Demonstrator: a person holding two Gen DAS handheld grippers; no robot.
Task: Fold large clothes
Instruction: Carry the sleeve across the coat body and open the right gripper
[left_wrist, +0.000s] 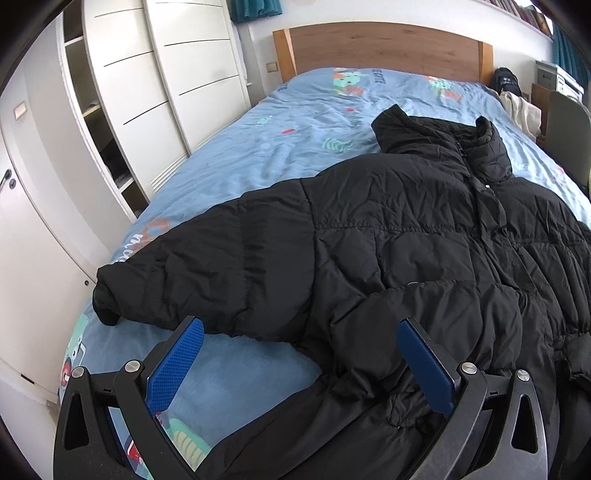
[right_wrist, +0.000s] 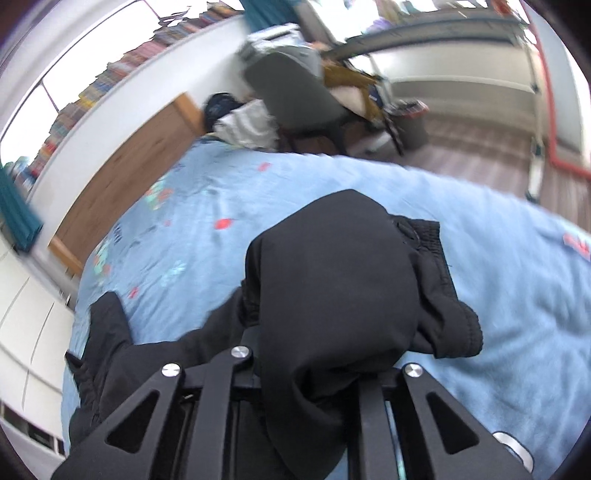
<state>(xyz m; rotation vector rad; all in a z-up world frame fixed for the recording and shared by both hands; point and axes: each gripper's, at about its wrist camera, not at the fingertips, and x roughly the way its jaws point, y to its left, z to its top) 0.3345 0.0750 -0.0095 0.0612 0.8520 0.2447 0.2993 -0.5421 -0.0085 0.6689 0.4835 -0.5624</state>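
Sprawling across the blue bed (left_wrist: 258, 147), a black puffer jacket (left_wrist: 406, 240) lies front up, one sleeve (left_wrist: 184, 266) flung toward the wardrobe (left_wrist: 147, 74); the left claw (left_wrist: 299, 354) hovers released at its hem; the right claw (right_wrist: 317, 332) is clenched on a raised cuff (right_wrist: 436, 295); bulky, soft and slippery, the jacket probably handles best by seams and cuffs.

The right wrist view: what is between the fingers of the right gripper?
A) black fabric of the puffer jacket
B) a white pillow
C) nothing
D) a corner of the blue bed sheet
A: in the right wrist view the right gripper is closed on a bunched fold of the black quilted puffer jacket, which hides its fingers.
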